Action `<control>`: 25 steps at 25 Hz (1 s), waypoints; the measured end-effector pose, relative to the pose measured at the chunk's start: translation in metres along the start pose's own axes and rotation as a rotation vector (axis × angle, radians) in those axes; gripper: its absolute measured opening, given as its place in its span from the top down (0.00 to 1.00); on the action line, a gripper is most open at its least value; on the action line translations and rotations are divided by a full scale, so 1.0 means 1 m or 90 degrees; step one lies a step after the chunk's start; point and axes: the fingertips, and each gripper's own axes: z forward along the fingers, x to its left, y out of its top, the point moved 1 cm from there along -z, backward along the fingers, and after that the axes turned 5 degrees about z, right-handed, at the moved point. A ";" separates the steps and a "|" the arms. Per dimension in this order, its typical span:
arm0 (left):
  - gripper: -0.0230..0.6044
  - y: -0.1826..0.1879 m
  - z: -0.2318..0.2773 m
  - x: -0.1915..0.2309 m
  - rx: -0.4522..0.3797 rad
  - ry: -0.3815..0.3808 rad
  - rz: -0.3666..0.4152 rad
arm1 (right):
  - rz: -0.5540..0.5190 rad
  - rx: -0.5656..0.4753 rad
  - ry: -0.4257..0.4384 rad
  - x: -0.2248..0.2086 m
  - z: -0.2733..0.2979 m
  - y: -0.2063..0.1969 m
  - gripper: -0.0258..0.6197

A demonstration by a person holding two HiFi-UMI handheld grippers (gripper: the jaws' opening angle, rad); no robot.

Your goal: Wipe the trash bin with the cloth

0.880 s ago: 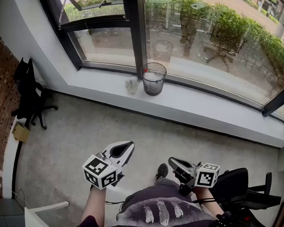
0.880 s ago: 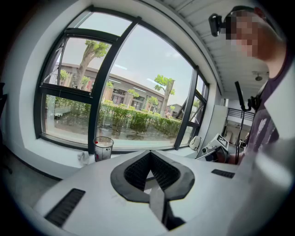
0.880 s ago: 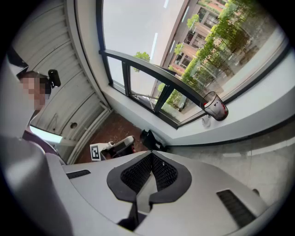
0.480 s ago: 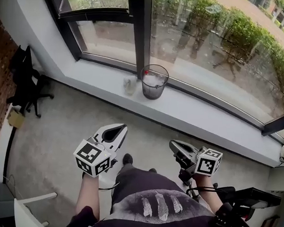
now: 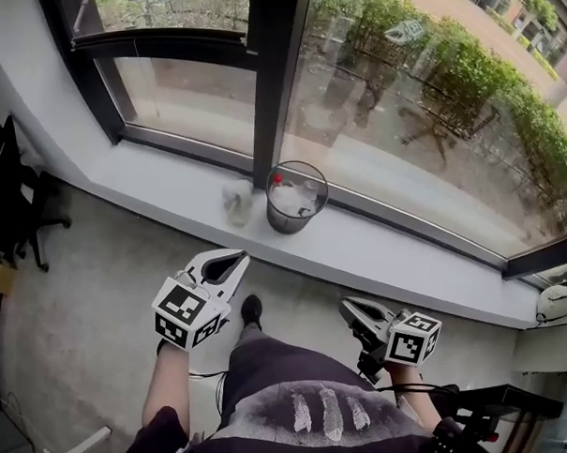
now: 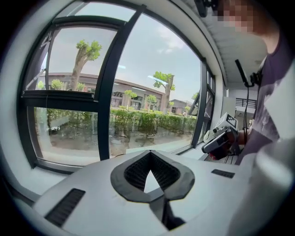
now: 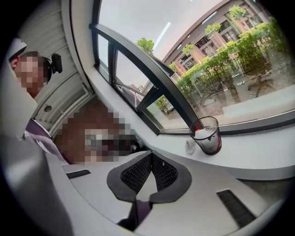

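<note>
The bin [image 5: 295, 197] is set on the sill [image 5: 397, 253] by the window, with the cloth [image 5: 236, 201] just beside it on the left. The left gripper [image 5: 227, 266] and right gripper [image 5: 358, 311] are held well short of the sill, the jaws of each clenched together and empty.

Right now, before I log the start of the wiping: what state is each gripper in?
Left gripper: closed, holding nothing.
Right gripper: closed, holding nothing.
</note>
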 end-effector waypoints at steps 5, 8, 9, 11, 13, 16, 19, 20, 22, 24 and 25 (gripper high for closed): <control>0.97 -0.020 0.033 0.070 0.031 -0.045 0.006 | -0.097 0.081 -0.008 0.012 0.045 0.011 0.97; 0.97 -0.026 0.052 0.105 0.037 -0.038 0.014 | -0.212 0.158 -0.019 0.010 0.070 0.016 0.97; 0.97 -0.027 0.058 0.109 0.036 -0.040 0.004 | -0.241 0.186 -0.033 0.006 0.074 0.013 0.97; 0.97 -0.035 0.073 0.113 0.044 -0.036 -0.017 | -0.293 0.249 -0.060 -0.008 0.080 0.004 0.97; 0.97 -0.048 0.089 0.116 0.066 -0.026 -0.014 | -0.378 0.323 -0.081 -0.030 0.087 -0.008 0.97; 0.97 -0.067 0.106 0.122 0.092 -0.019 0.012 | -0.568 0.436 -0.115 -0.072 0.103 -0.020 0.97; 0.97 -0.096 0.124 0.133 0.146 -0.002 0.055 | -0.657 0.472 -0.138 -0.108 0.120 -0.011 0.97; 0.97 -0.108 0.133 0.138 0.165 -0.001 0.066 | -0.646 0.472 -0.140 -0.118 0.127 -0.005 0.97; 0.61 -0.136 0.159 0.150 0.217 -0.008 0.084 | -0.624 0.509 -0.139 -0.142 0.140 0.000 0.71; 0.41 -0.173 0.185 0.161 0.298 -0.016 0.119 | -0.658 0.569 -0.144 -0.166 0.148 0.000 0.63; 0.41 -0.193 0.197 0.166 0.345 -0.020 0.144 | -0.692 0.587 -0.147 -0.177 0.152 0.000 0.62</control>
